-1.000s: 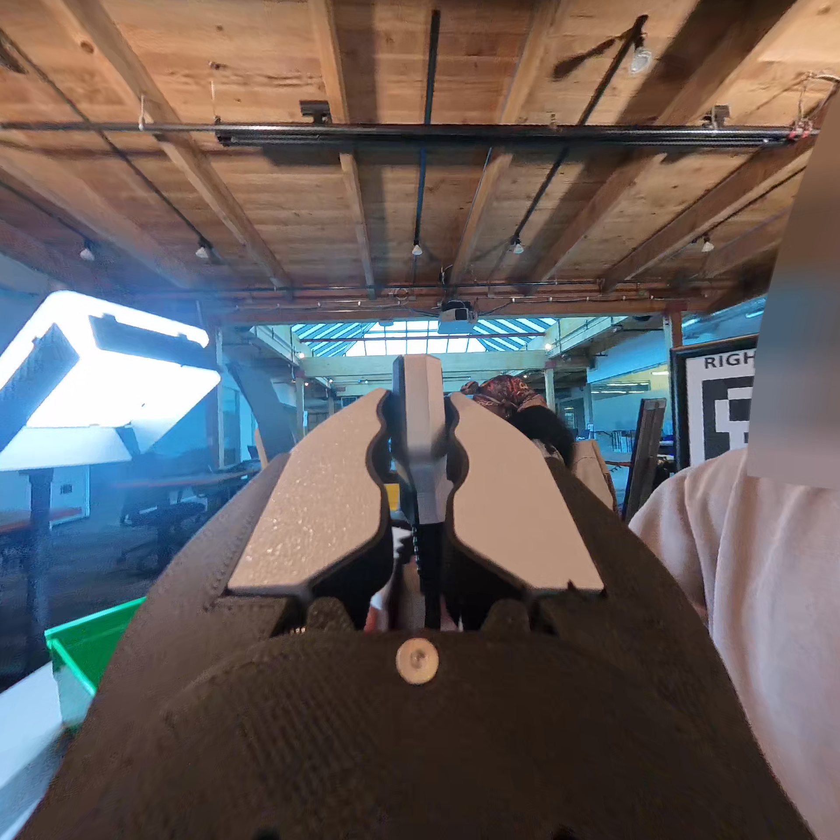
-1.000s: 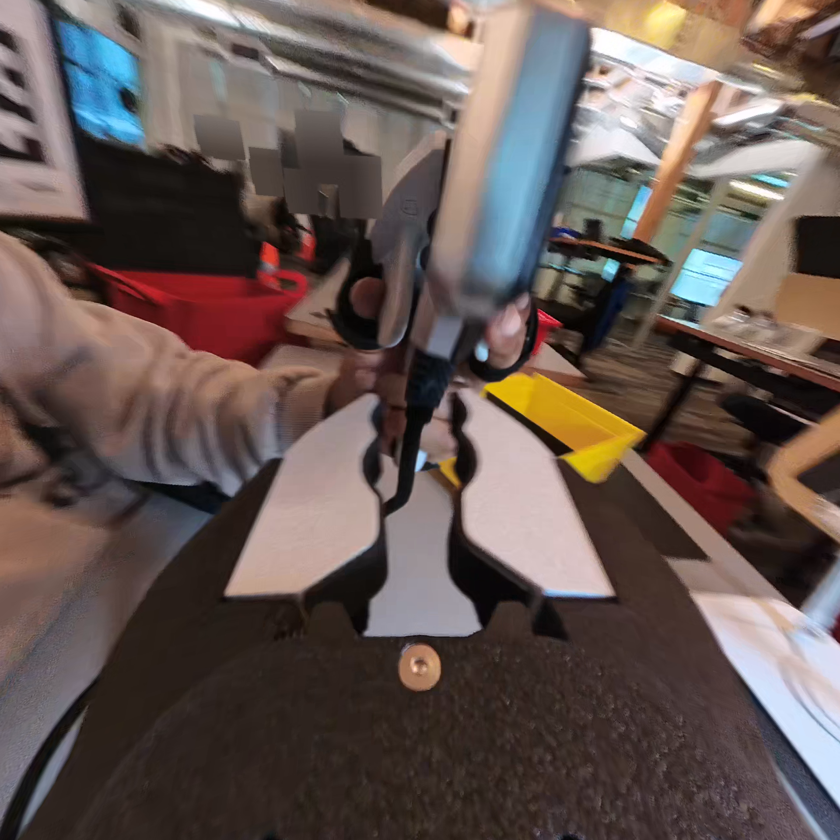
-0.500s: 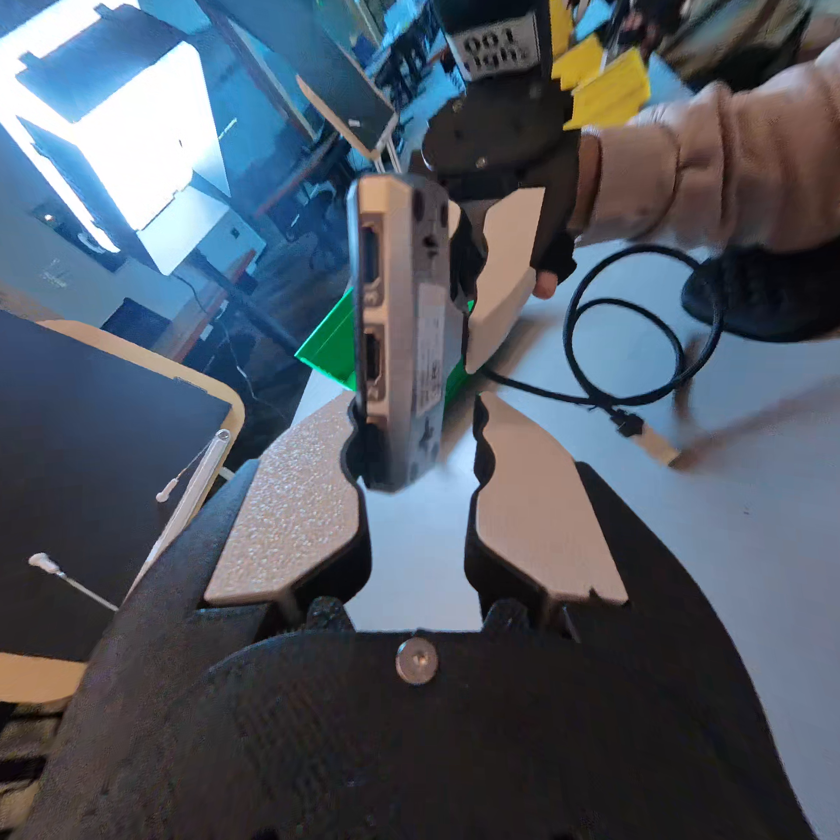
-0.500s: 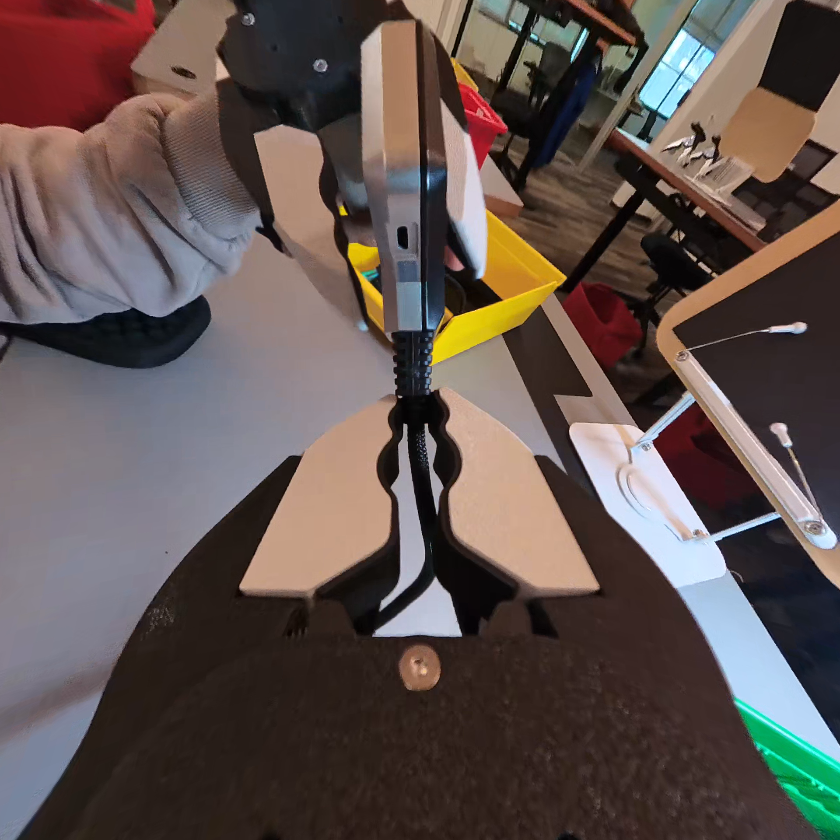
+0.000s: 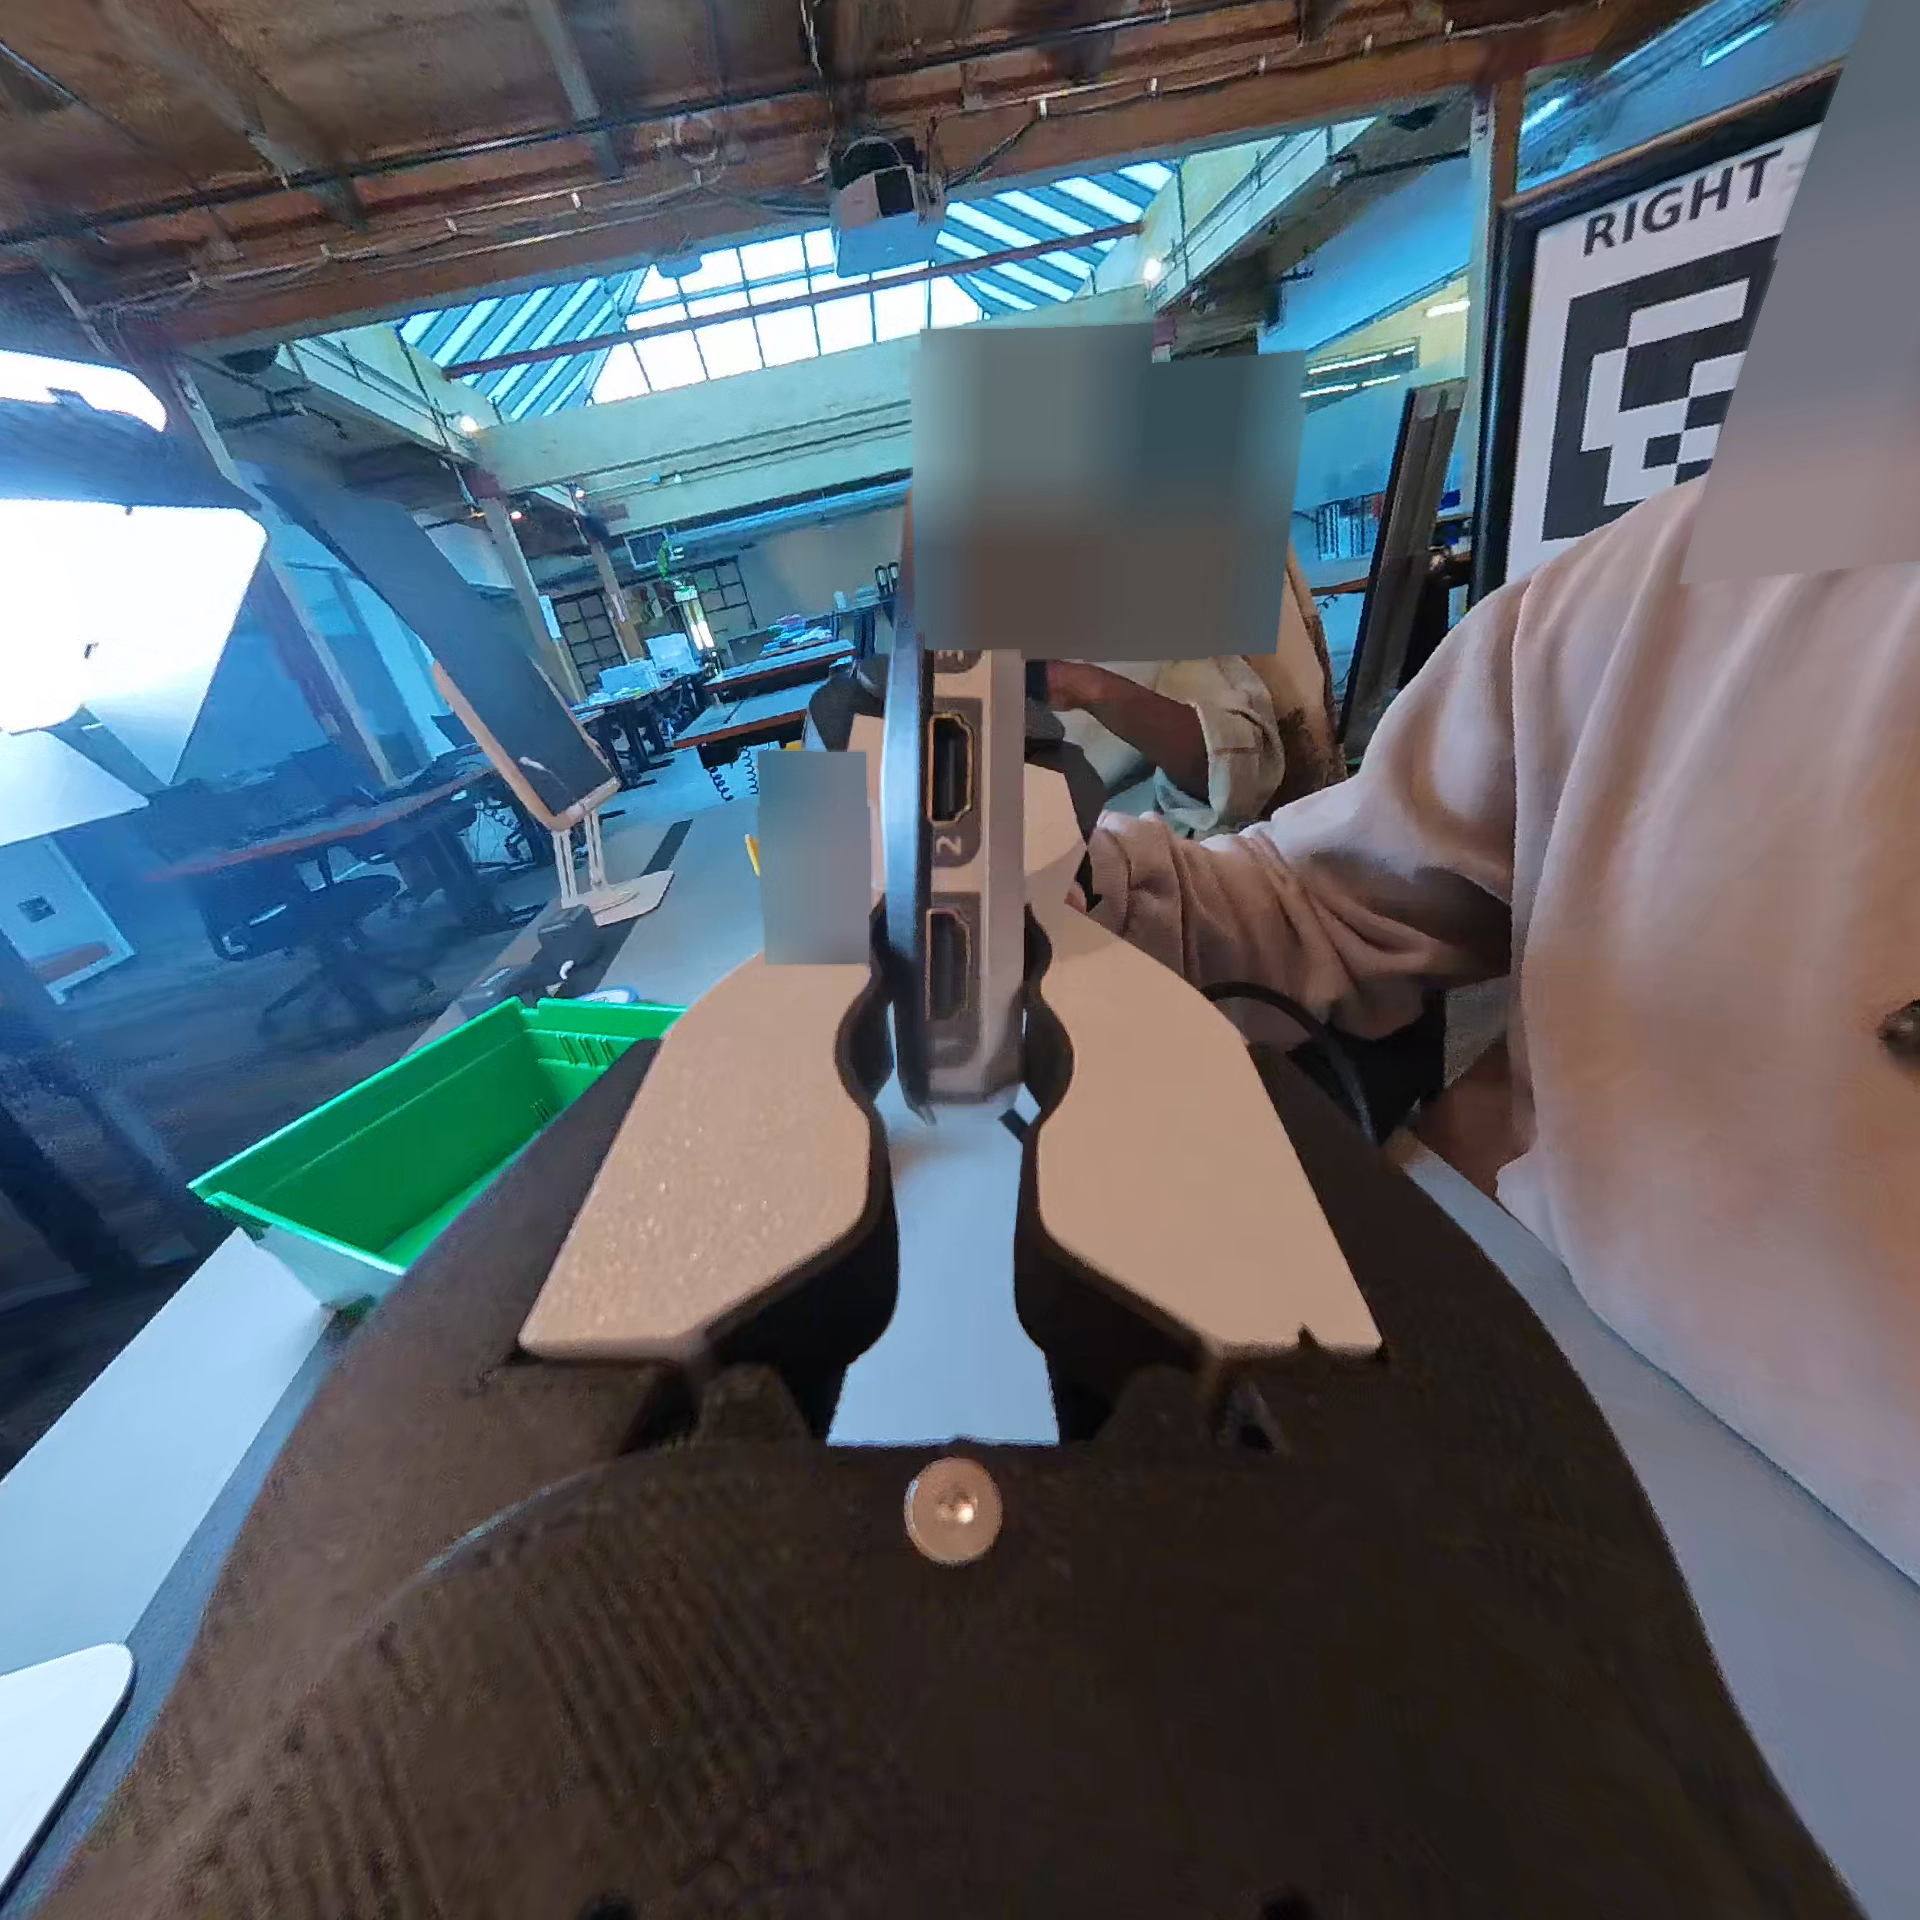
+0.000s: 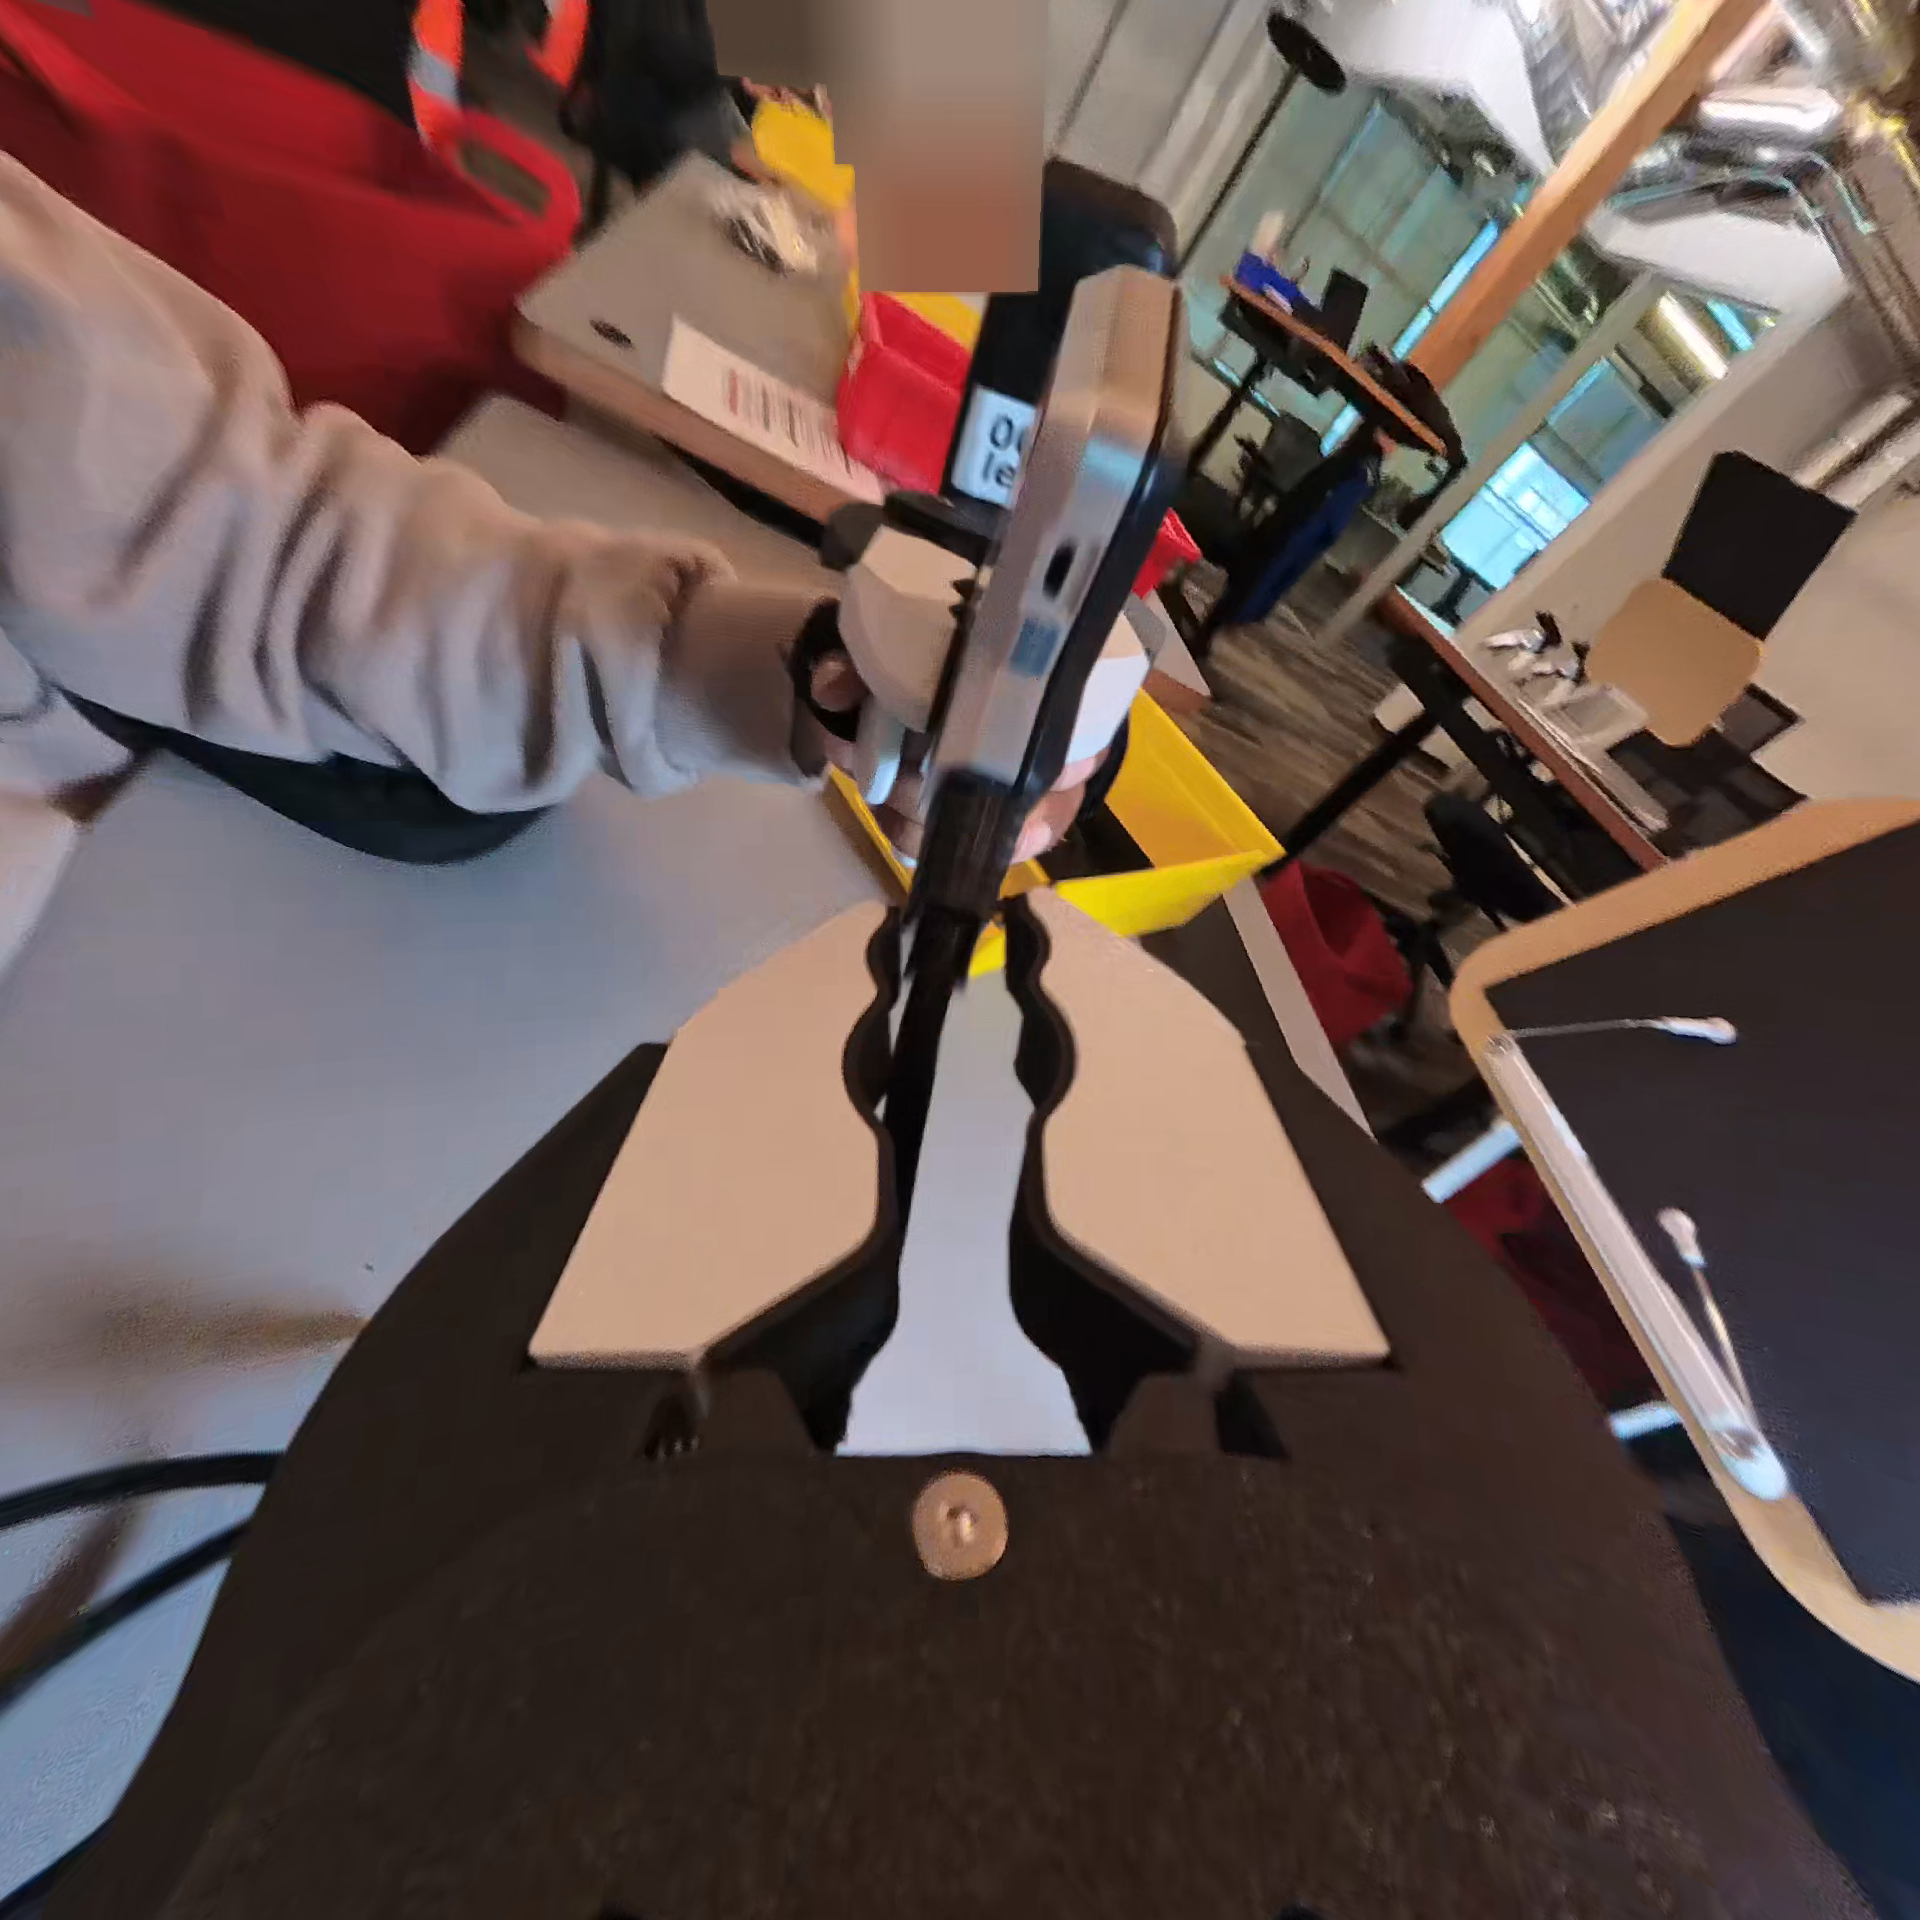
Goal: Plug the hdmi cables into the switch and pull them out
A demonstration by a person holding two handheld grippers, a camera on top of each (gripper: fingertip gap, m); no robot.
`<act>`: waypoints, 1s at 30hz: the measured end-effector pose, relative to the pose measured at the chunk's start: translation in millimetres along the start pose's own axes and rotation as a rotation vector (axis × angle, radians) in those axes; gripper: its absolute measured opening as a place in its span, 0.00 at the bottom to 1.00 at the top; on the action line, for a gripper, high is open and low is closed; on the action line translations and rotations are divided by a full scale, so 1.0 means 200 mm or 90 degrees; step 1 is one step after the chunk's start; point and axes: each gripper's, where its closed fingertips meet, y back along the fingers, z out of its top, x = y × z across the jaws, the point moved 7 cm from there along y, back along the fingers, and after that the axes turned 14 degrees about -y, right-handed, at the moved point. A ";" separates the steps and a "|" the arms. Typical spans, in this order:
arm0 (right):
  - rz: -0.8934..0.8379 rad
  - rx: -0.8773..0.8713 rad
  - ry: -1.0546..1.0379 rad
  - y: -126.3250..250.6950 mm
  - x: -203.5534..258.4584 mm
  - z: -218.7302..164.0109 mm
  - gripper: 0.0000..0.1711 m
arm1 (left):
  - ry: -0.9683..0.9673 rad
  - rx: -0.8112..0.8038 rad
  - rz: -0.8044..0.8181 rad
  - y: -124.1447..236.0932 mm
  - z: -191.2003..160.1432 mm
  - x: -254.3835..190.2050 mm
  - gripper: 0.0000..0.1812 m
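While the HDMI switch (image 5: 961,883) is held upright off the tabletop (image 6: 312,1039), its lower end is clamped between the fingers (image 5: 727,1143) of the left gripper (image 5: 956,997), with two open ports facing the left wrist camera. From the right wrist view, an HDMI cable (image 6: 925,1029) is seen running between the fingers (image 6: 1195,1143) of the right gripper (image 6: 951,920); these are closed in on the cable just below its ribbed plug (image 6: 961,842), though motion blur leaves the firmness of that pinch uncertain. The plug appears seated in the switch's bottom edge. A rigid, light, smooth metal box is what the switch looks like, so it is best gripped across its flat faces, as now. The cable is limp and would slip; a hold on the stiff plug body would likely serve better for pulling. A green bin (image 5: 416,1132) and a yellow bin (image 6: 1174,831) sit behind on the tabletop.
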 end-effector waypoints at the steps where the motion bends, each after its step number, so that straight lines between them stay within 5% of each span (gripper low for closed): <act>1: -0.011 0.011 0.005 -0.01 0.00 0.00 0.13 | -0.007 0.019 0.001 -0.01 -0.02 0.00 0.12; 12: -0.011 -0.005 -0.019 -0.09 0.00 -0.04 0.14 | -0.068 0.075 0.010 -0.02 -0.02 -0.02 0.12; 24: -0.014 0.071 0.030 -0.08 0.00 -0.10 0.13 | -0.230 0.384 0.011 -0.05 -0.05 -0.07 0.13; 30: -0.006 0.018 0.005 -0.04 0.01 -0.05 0.13 | -0.210 0.264 0.012 -0.07 -0.04 -0.07 0.12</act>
